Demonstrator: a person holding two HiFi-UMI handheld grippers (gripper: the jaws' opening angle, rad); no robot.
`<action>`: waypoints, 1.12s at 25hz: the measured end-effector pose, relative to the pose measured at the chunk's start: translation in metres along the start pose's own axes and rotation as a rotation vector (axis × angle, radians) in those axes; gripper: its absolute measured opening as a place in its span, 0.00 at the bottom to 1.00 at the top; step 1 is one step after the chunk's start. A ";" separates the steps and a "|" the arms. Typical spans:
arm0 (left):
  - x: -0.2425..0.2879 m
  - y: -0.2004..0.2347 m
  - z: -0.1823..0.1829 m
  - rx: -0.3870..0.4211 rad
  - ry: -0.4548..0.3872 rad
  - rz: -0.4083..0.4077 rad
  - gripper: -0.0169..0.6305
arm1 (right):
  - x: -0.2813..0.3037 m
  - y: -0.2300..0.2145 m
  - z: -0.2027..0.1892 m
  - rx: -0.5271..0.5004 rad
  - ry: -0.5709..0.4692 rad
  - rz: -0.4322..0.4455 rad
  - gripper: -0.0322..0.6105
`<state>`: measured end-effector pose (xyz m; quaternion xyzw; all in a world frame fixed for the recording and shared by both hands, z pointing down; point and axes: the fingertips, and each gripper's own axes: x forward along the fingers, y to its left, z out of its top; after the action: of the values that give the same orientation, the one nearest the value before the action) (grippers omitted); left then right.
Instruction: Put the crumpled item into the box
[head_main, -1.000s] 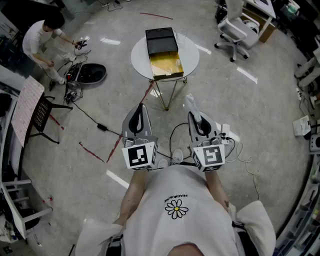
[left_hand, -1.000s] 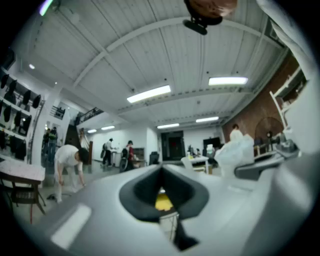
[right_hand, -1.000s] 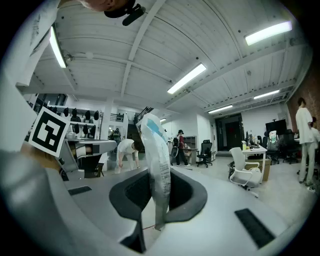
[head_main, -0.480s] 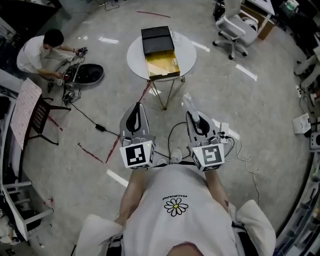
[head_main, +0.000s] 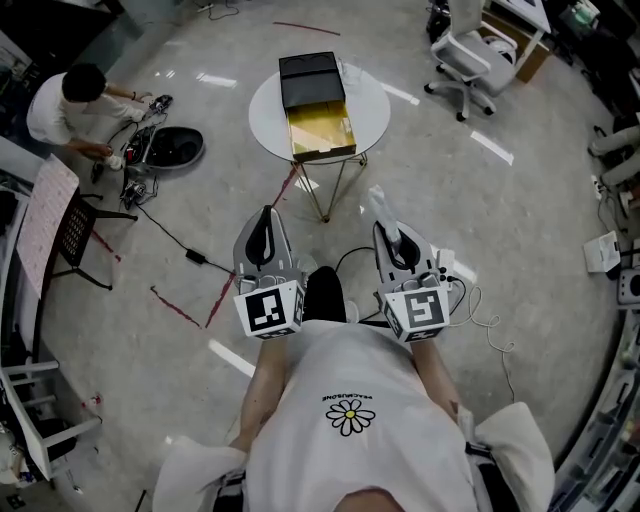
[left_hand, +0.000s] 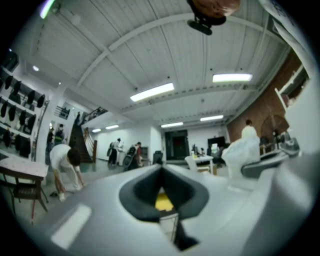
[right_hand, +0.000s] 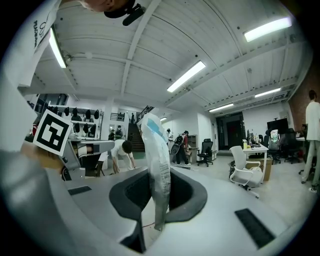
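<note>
A box (head_main: 320, 128) with a gold inside and a black lid folded back lies open on a round white table (head_main: 372, 104), well ahead of both grippers. My right gripper (head_main: 385, 222) is shut on the crumpled item (head_main: 379, 204), a white plastic wrapper that sticks up past the jaw tips. In the right gripper view the wrapper (right_hand: 156, 155) hangs pinched between the dark pads of that gripper (right_hand: 158, 192). My left gripper (head_main: 266, 214) is level with it, to its left, shut and empty. The left gripper view shows the left gripper (left_hand: 161, 172) with the box (left_hand: 163, 201) showing yellow beyond the jaws.
A person (head_main: 62, 100) crouches at the far left by a round black device (head_main: 176, 148) and cables. A black chair (head_main: 84, 232) and a leaning board (head_main: 42, 220) stand left. An office chair (head_main: 466, 48) is far right. Cables (head_main: 478, 300) lie on the floor. My black shoe (head_main: 323, 294) shows between the grippers.
The table and box have drifted slightly up and left in the head view. A black shoe has come into view between the grippers. Both grippers keep their hold and spacing.
</note>
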<state>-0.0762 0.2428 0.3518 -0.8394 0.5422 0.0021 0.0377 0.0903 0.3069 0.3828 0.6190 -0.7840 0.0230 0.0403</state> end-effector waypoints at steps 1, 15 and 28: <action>0.005 0.002 0.001 0.000 -0.006 0.001 0.02 | 0.004 -0.002 0.002 -0.003 -0.006 0.000 0.11; 0.111 0.020 -0.008 -0.008 -0.018 -0.048 0.02 | 0.095 -0.037 0.006 0.002 -0.022 0.011 0.12; 0.272 0.079 -0.006 -0.030 -0.034 -0.150 0.02 | 0.240 -0.081 0.038 0.014 -0.008 -0.069 0.12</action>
<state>-0.0359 -0.0373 0.3410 -0.8781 0.4768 0.0219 0.0342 0.1127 0.0522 0.3657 0.6462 -0.7621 0.0246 0.0334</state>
